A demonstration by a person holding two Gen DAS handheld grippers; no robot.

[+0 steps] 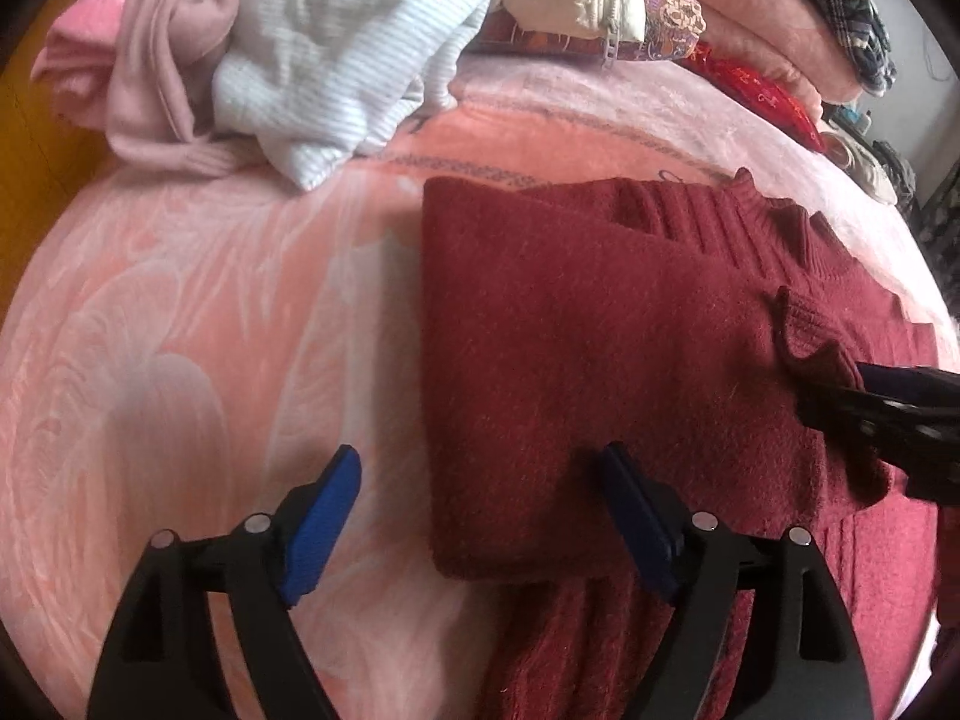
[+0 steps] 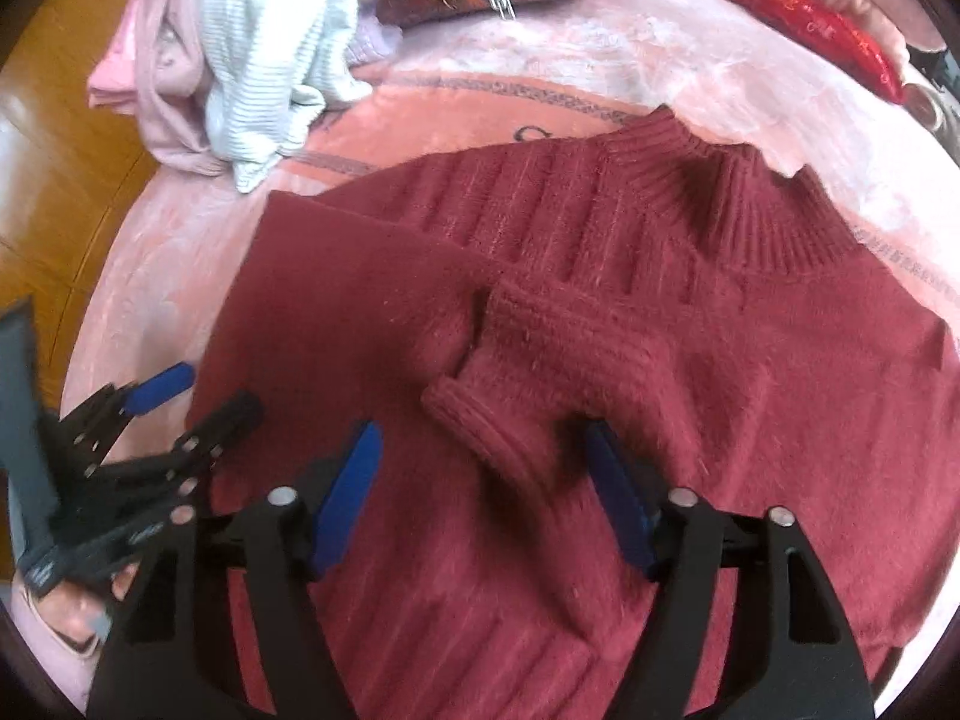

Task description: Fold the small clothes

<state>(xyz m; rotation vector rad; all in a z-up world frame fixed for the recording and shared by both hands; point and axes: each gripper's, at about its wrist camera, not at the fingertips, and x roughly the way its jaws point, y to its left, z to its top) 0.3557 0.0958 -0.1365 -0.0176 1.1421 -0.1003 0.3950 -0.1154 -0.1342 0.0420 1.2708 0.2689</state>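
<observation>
Sweater (image 2: 600,312) beneath both spread tools

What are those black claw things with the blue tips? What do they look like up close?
They are two handheld grippers. The left gripper and the right gripper look alike: two black plastic arms with cut-out slots, each ending in a flat blue ribbed pad, and round silver pins at the joints. No cables show. A bare hand shows behind the left one.

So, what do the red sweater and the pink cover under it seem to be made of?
The red sweater looks like fuzzy knitted wool or acrylic: ribbed collar and cuff, matte nap. The pink cover looks like plush fleece, with a soft sheen and a pale woven-in pattern.
</observation>
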